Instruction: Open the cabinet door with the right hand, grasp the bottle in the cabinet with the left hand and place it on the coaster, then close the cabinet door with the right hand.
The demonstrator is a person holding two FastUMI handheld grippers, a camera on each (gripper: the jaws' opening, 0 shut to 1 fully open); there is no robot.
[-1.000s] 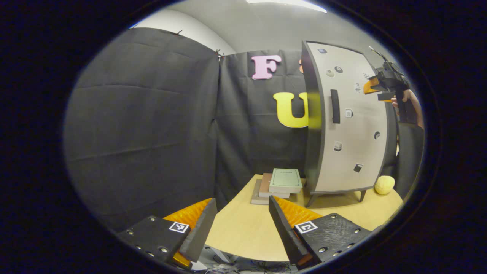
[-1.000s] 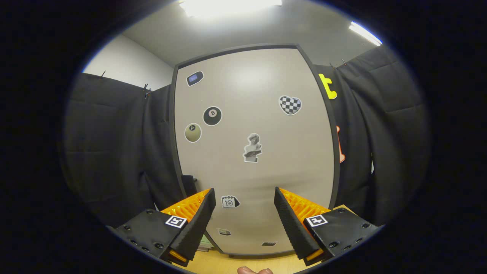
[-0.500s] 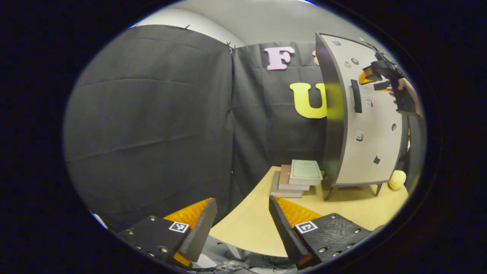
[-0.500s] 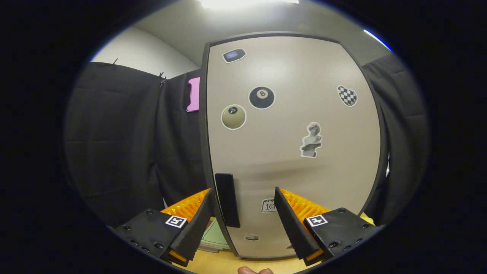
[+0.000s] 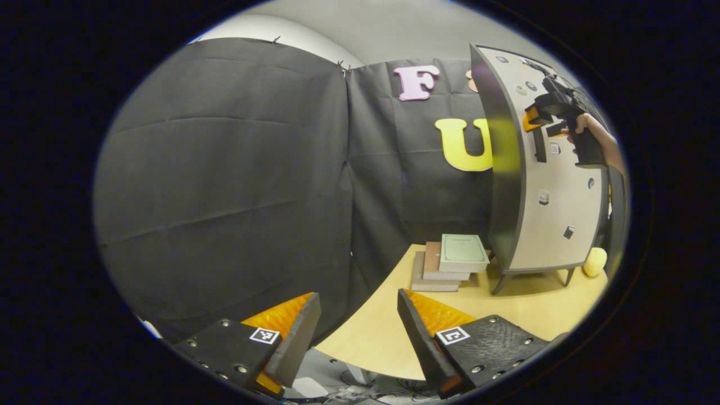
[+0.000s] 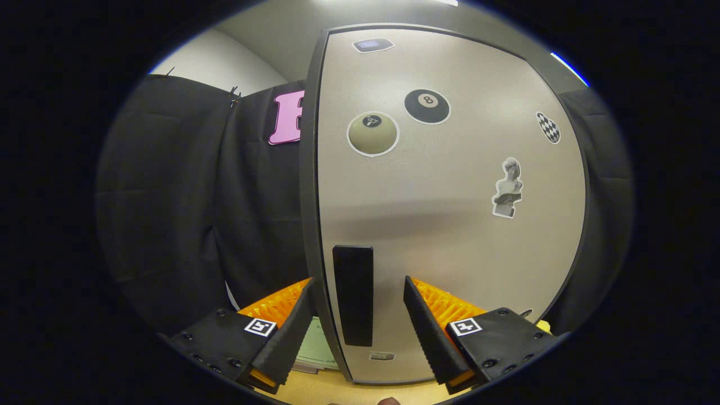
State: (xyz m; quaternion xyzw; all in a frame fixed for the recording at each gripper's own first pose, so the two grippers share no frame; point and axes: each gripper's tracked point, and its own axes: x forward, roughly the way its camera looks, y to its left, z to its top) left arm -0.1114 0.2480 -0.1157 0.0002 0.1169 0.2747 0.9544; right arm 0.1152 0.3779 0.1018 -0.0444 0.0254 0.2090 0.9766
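The cabinet (image 5: 554,185) stands at the far right of the table, its pale sticker-covered door (image 6: 450,225) closed. A black vertical handle (image 6: 353,295) sits near the door's left edge. My right gripper (image 6: 354,326) is open, its fingers on either side of the handle with gaps on both sides. In the left gripper view that right gripper (image 5: 543,121) is held by a hand (image 5: 588,124) up against the handle (image 5: 539,145). My left gripper (image 5: 354,332) hangs open over the near table edge, nothing between its fingers. The bottle is hidden.
A stack of books (image 5: 450,261) lies on the light wooden table (image 5: 382,332) left of the cabinet. A yellow rounded object (image 5: 595,261) sits by the cabinet's right leg. Cables lie on the floor below the table edge.
My right gripper has moved left and closer to the door, so the handle now stands between its fingers. My left gripper has drifted slightly back and left.
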